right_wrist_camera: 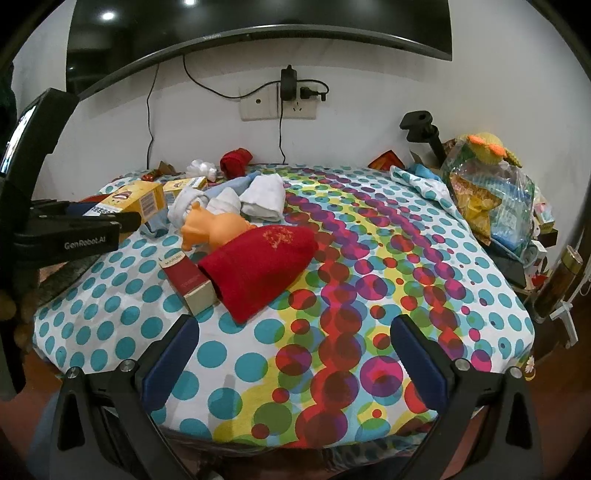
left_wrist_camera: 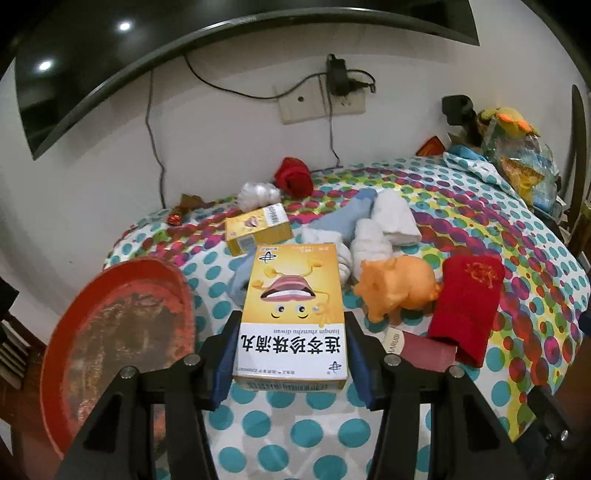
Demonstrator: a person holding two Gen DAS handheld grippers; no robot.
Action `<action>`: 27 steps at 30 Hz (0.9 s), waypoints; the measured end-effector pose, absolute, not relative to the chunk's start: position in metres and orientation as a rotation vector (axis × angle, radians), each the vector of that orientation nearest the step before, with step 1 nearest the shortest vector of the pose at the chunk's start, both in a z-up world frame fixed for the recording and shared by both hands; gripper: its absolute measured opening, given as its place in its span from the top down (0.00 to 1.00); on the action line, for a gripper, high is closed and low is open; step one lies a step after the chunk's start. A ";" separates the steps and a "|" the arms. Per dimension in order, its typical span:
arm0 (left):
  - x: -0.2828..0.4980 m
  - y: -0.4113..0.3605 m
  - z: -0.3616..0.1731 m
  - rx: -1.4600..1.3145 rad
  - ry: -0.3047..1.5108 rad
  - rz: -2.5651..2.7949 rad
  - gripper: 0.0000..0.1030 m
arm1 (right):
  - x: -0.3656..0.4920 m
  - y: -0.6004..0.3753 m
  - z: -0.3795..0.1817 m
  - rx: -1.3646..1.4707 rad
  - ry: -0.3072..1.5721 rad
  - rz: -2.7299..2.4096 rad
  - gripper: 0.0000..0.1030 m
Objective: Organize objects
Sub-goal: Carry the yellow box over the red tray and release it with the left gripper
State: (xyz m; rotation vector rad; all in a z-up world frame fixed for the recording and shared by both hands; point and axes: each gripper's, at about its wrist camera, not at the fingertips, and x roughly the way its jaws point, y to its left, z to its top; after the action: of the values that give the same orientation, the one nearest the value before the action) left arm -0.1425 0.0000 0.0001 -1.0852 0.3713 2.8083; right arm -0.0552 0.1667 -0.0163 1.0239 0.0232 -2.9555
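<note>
A dark television hangs on the white wall.

Both views are evenly lit from overhead: ceiling lamps show as white spots of glare in the dark TV screen at upper left, and shadows on the spotted cloth are soft and short. Colours are saturated and the centre is sharp. Fisheye distortion bows the TV edge and wall, and the corners fall to black.
</note>
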 end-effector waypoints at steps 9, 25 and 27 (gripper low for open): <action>-0.132 -0.025 0.025 -1.054 0.368 2.885 0.49 | -0.047 0.166 -0.011 1.001 0.018 -2.947 0.00; -0.127 -0.137 0.037 -1.143 0.233 3.089 0.49 | -0.038 0.157 -0.005 0.969 0.044 -2.928 0.00; -0.127 -0.159 0.033 -1.180 0.216 3.119 0.49 | -0.038 0.155 -0.006 0.974 0.049 -2.924 0.00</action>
State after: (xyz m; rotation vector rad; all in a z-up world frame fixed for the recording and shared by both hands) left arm -0.1270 -0.1593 0.0327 -1.1796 0.2161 3.1187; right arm -0.0383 0.1555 -0.0065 0.9737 0.0486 -2.9244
